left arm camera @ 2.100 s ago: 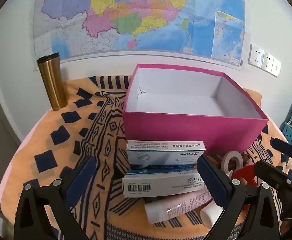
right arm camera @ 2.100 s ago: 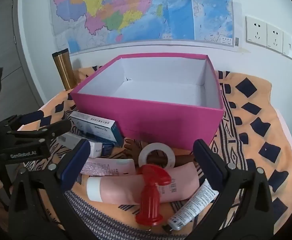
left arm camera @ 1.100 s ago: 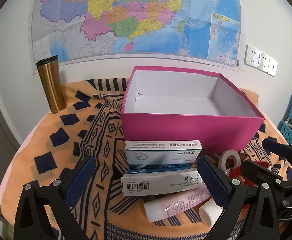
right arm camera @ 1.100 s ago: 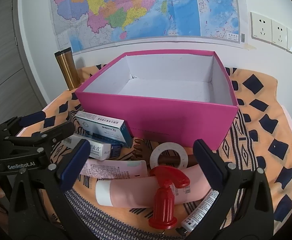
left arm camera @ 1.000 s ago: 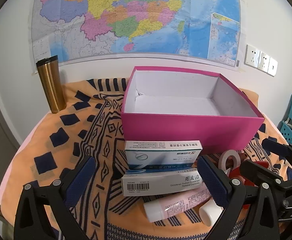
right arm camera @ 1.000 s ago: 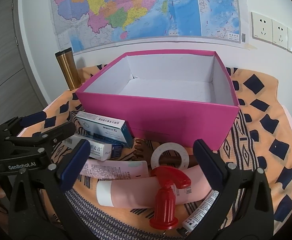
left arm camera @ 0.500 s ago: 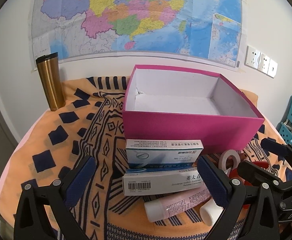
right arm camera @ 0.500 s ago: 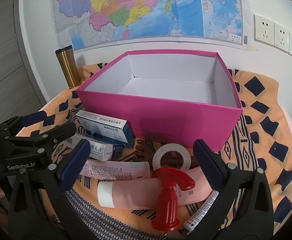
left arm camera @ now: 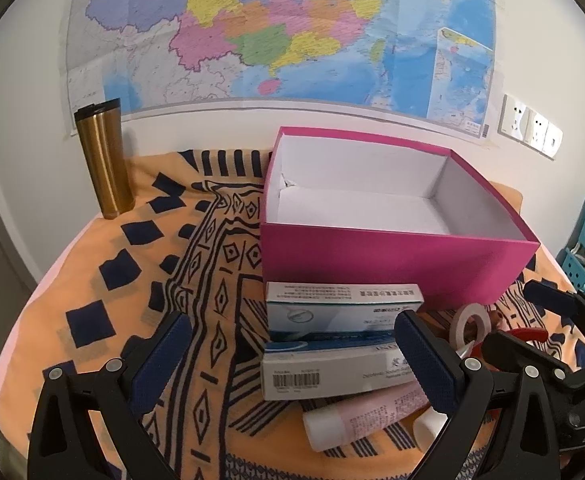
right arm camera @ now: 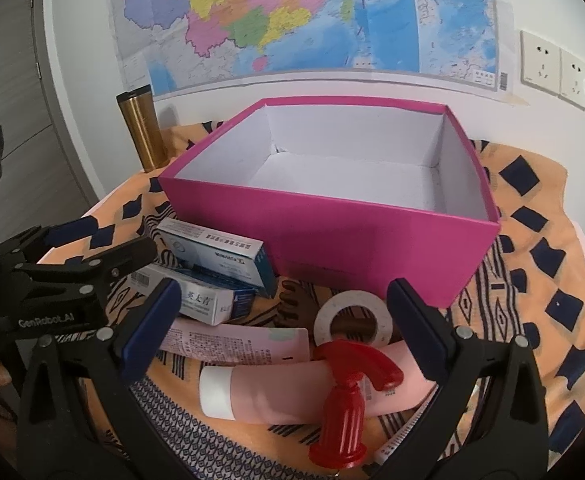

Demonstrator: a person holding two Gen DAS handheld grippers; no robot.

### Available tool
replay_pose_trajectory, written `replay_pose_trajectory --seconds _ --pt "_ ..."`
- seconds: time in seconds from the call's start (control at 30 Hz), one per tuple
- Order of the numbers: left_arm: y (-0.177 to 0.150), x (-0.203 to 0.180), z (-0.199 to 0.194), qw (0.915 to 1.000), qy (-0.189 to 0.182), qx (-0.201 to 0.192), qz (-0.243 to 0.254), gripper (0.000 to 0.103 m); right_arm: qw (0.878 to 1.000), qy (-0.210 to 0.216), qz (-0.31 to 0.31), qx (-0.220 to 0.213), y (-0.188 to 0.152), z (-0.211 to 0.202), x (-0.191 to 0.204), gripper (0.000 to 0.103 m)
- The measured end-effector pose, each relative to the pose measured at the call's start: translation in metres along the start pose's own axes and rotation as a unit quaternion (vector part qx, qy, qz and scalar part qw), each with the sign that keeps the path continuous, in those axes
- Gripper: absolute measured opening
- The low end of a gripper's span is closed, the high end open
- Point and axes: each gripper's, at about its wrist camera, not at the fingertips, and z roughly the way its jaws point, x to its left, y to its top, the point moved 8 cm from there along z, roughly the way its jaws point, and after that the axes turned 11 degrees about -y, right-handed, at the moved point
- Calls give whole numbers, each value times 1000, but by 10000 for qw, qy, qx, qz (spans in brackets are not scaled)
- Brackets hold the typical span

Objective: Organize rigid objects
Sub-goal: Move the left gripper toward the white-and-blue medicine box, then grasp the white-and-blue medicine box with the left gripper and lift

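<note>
Both grippers, left gripper [left arm camera: 292, 354] and right gripper [right arm camera: 280, 318], spread wide, holding nothing. Medicine cartons [left arm camera: 342, 312] stacked at tabletop's near edge, before empty pink box [right arm camera: 332, 216]. Cartons likely light, stiff, crushable: pinch long sides. Red hook [right arm camera: 348, 396] probably hard, slippery.

wide-open jaws over red hook [right arm camera: 348, 396], tape ring [right arm camera: 354, 318], pink tubes

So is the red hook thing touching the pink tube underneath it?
Touching. The right wrist view shows the red hook lying directly across the pink tube, with no gap between them.
</note>
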Motion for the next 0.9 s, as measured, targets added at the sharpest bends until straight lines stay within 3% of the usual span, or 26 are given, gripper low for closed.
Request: replay_pose_trajectory --seconds 0.23,0.47,0.6,0.9 --pt "4 20 13 9998 -64 123 -105 102 9990 392 -144 130 7 14 19 95" --pt "5 26 32 9988 -379 314 -12 90 9965 632 -152 528 6 41 36 77" --pt "-3 27 45 9969 -577 541 23 85 9951 634 -102 758 2 55 39 67" --pt "-10 22 54 9937 -876 664 208 71 9943 506 -90 931 -4 67 41 61"
